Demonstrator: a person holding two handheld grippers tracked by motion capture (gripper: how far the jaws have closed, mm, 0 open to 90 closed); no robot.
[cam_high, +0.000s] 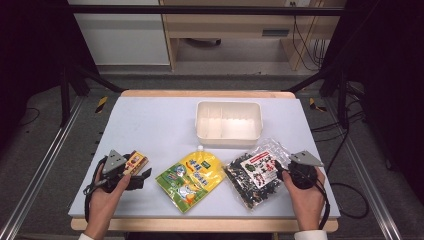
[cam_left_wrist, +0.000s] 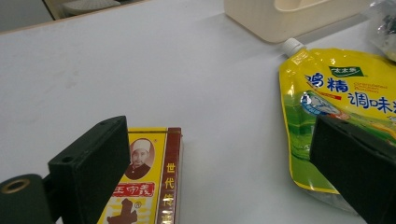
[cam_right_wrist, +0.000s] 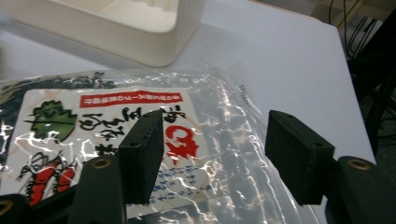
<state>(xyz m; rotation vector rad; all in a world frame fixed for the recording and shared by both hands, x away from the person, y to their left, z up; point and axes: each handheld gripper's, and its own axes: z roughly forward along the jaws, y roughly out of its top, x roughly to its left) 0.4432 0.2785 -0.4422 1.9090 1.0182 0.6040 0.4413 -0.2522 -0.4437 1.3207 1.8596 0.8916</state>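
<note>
Resting low on a white table (cam_high: 165, 120), two hand-held grippers flank three packets of food. The left gripper (cam_high: 134, 174) stands with its jaws spread wide and nothing between them; in the left gripper view its left jaw sits just over the edge of a yellow and dark red seasoning box (cam_left_wrist: 144, 186), which lies flat beside it and bears a portrait of a man in a white cap and Chinese characters. Off its right jaw lies a yellow spouted pouch (cam_left_wrist: 336, 88) with a white cap and blue Chinese writing. The right gripper (cam_high: 284, 170) hovers with parted jaws over the near edge of a clear bag of dried seaweed (cam_right_wrist: 140, 116); the pads are not pressing it. That glossy, crinkled bag carries a white label with a red banner, black brush lettering and a green leaf drawing. Beyond the packets sits a cream plastic bin (cam_high: 229, 107) with a divider.
</note>
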